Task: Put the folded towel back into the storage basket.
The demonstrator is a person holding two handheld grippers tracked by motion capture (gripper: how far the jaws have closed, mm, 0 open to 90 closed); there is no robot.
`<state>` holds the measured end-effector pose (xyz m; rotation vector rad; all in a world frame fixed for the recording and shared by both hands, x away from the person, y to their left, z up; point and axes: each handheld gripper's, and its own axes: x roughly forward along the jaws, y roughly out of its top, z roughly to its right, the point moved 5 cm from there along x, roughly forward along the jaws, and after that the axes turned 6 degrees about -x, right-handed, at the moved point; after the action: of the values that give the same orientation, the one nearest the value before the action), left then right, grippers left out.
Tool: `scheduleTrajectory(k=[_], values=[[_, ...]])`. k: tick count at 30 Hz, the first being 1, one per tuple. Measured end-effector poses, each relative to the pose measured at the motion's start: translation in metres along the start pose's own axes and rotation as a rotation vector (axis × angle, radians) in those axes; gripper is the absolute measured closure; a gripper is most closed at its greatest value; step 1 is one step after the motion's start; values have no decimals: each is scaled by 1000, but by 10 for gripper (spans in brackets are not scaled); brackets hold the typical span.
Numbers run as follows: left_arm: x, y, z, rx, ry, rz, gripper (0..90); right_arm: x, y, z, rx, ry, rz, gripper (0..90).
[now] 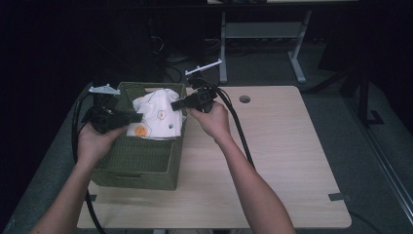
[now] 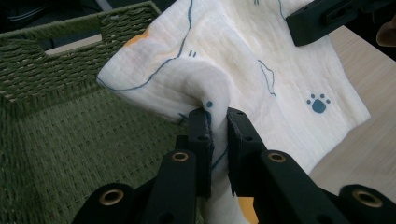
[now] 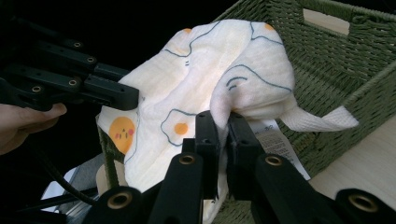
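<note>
1. The left gripper [image 2: 217, 116] and the right gripper [image 3: 223, 122] each pinch a fold of the white printed muslin cloth [image 1: 157, 113], jaws closed on the fabric.
2. The cloth hangs above the far end of the green woven rectangular basket [image 1: 139, 163], partly over its right rim.
3. Likely risk: both holds take only a thin fold, so a tug apart could slip the fabric free, or a drooping edge could snag the rim.
4. The basket sits at the left of a pale wooden table [image 1: 287, 146]; the room behind is dark, with a white desk frame [image 1: 297, 58].
</note>
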<state>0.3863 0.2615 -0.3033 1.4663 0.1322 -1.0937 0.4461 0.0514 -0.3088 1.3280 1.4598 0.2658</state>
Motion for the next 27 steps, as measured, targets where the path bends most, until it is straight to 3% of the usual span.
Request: scheduleTrajectory(k=[27], values=[[-5,-19,-23,-41,30,-12,819,31,0,-5,10,24,-18,845]])
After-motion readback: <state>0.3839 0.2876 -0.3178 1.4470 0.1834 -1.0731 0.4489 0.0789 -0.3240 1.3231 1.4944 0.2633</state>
